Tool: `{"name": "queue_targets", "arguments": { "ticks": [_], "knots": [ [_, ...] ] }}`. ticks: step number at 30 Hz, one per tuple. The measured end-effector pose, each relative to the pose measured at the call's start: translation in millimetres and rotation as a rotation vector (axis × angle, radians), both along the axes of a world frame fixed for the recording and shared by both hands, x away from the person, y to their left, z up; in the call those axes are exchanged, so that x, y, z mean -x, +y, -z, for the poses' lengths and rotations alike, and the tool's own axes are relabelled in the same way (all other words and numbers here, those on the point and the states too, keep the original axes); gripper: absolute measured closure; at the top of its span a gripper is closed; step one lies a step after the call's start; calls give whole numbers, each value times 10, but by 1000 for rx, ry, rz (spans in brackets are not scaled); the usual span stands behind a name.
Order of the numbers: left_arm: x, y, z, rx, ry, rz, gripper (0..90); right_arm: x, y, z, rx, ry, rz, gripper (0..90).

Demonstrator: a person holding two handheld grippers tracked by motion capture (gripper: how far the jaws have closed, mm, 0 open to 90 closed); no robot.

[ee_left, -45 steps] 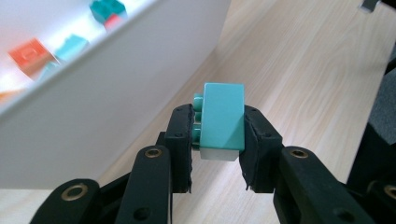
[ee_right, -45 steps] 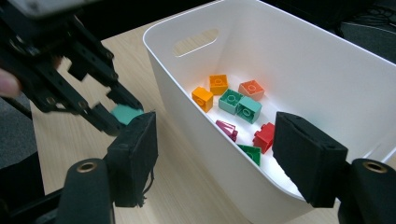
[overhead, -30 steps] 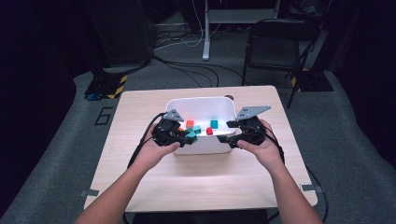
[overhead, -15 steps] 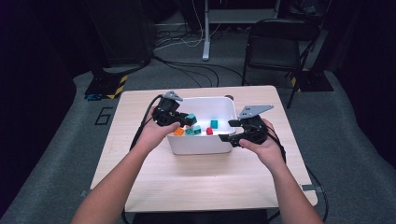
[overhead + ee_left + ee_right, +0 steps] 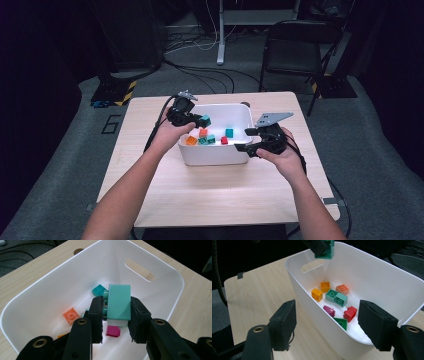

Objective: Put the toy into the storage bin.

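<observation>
Resting on the table (image 5: 150, 165), the white bin (image 5: 215, 155) is kept central so both hands reach it | right gripper (image 5: 252, 141) is held wide open and empty by the bin's near corner, seemingly waiting | left gripper (image 5: 192, 119) is clamped on a teal block (image 5: 119, 305), raised above loose blocks (image 5: 331, 301).

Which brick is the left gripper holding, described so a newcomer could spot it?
Start at the white bin in the middle of the wooden table. Above its left rim the left gripper pinches a teal brick. It is the one brick held in the air; the others lie loose on the bin floor.
</observation>
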State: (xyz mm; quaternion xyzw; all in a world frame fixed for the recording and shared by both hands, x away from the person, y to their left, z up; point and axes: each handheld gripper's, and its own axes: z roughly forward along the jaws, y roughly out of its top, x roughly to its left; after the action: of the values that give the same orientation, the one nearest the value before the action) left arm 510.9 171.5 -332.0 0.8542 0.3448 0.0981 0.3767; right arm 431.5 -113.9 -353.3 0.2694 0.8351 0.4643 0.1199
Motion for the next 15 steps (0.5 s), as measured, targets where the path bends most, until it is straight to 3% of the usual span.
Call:
{"name": "queue_targets", "arguments": {
  "ticks": [15],
  "knots": [
    [-362, -117, 249, -24, 51, -75, 670, -12, -6, 6, 1, 3, -4, 306]
  ]
}}
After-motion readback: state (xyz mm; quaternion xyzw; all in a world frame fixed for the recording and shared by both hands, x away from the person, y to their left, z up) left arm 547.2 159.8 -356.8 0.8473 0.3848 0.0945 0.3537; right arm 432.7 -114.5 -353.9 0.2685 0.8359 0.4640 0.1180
